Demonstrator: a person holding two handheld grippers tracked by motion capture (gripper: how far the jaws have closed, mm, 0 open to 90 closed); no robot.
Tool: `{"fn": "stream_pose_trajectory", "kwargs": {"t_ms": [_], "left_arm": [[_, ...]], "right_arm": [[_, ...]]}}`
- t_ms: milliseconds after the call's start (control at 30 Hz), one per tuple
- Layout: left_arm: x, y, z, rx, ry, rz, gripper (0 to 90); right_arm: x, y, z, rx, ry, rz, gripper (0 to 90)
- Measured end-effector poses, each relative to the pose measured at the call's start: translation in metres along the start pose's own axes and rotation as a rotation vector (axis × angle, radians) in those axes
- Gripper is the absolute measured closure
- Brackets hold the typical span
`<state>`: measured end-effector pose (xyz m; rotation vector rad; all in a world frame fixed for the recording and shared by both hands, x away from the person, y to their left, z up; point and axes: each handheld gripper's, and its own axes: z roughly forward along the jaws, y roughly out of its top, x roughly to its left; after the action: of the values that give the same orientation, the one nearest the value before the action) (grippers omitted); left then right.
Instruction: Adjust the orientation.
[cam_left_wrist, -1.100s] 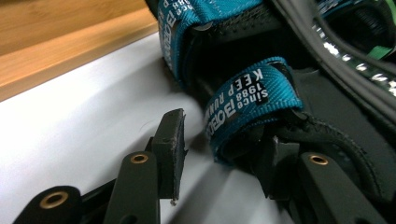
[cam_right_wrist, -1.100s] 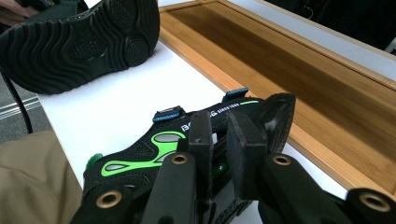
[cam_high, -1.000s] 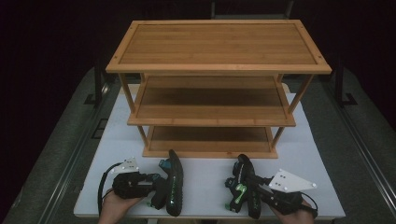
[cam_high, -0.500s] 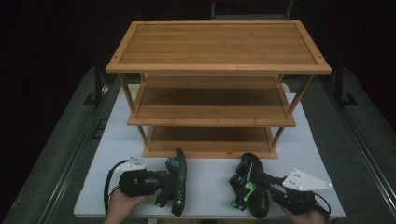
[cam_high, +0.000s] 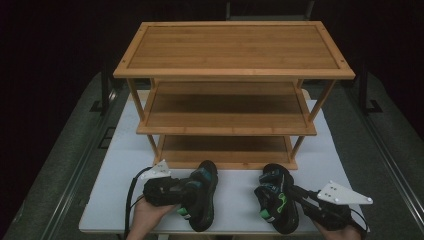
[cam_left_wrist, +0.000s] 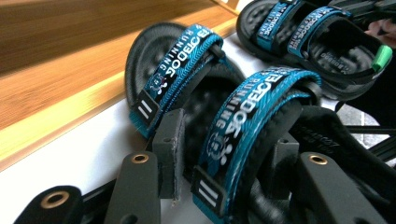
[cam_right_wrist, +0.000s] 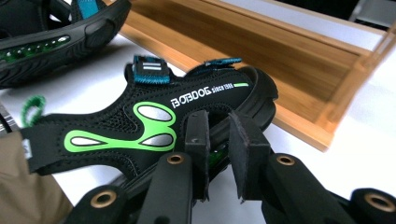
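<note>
left gripper (cam_high: 192, 192): level at near left, clamped across left sandal (cam_high: 202, 200) straps, jaws just opened slightly | right gripper (cam_high: 287, 192): near right, pinching right sandal (cam_high: 275, 202) sidewall | both on table (cam_high: 235, 200) before bamboo rack (cam_high: 230, 125)

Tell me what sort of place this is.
Probably a recording lab or test bench, not a home: a bare white table in a dark room, one empty bamboo shoe rack, and a pair of sandals handled with grippers.
</note>
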<state>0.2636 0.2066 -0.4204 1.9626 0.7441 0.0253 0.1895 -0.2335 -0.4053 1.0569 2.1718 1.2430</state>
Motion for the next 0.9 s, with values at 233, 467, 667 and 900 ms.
{"fn": "stream_pose_trajectory", "kwargs": {"t_ms": [233,467,667,900], "left_arm": [[-0.017,0.011,0.023,0.034,0.001,0.034,55.6],[-0.026,0.017,0.036,0.075,0.001,0.072,54.9],[-0.026,0.017,0.032,0.070,-0.009,0.062,51.3],[-0.030,0.017,0.028,0.070,-0.021,0.076,48.8]], "right_arm": [[-0.015,-0.013,0.003,0.042,-0.029,0.039,77.4],[-0.030,-0.028,-0.001,0.042,-0.026,0.122,73.6],[-0.030,-0.029,-0.006,0.034,-0.024,0.133,69.7],[-0.028,-0.032,-0.017,0.003,-0.019,0.147,68.8]]}}
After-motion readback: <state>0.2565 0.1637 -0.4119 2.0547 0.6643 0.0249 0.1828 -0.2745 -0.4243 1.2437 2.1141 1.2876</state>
